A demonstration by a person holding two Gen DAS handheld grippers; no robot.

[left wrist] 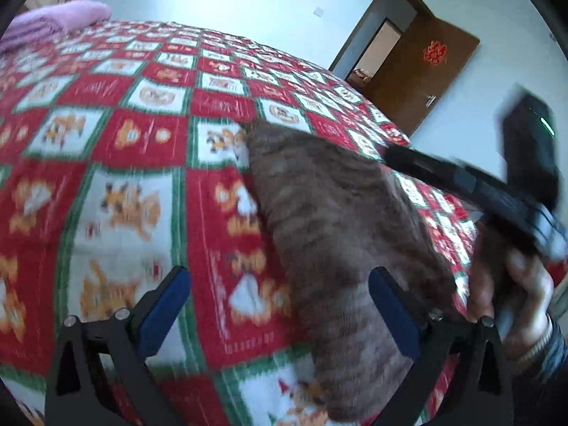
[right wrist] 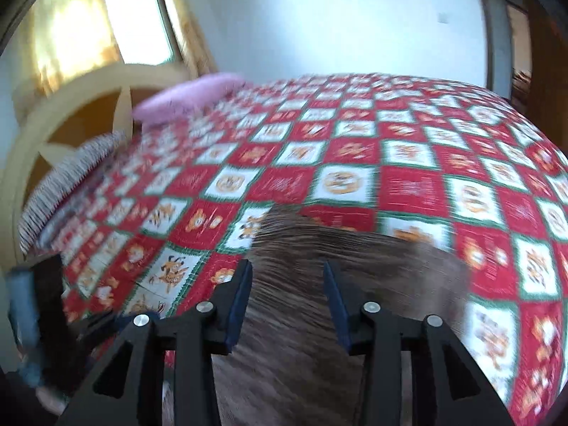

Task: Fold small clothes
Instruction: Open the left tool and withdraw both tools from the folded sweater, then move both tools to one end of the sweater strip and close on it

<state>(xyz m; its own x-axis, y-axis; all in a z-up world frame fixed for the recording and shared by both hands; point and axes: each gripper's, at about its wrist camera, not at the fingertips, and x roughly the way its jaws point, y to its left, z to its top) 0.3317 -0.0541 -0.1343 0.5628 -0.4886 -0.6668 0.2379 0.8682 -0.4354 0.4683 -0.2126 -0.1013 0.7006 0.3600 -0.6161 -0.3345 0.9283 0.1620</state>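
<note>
A brown striped knit garment [left wrist: 330, 220] lies in a long strip on the red, white and green checked bedspread [left wrist: 117, 135]. My left gripper [left wrist: 280, 277] hangs just above its near part, jaws wide apart, the right blue pad [left wrist: 390, 305] over the cloth and nothing pinched. At the right, a person's hand [left wrist: 511, 284] holds the black body of the other tool [left wrist: 497, 191] above the garment's edge. In the right wrist view the garment [right wrist: 372, 269] spreads under my right gripper [right wrist: 285, 269], whose jaws stand apart with no cloth pressed between the pads. Both views are blurred.
A folded pink blanket [left wrist: 56, 21] [right wrist: 184, 99] lies at the far end of the bed. A striped pillow [right wrist: 67, 184] rests against the cream headboard [right wrist: 71, 113] below a curtained window [right wrist: 138, 17]. A brown door [left wrist: 419, 67] stands open beyond the bed.
</note>
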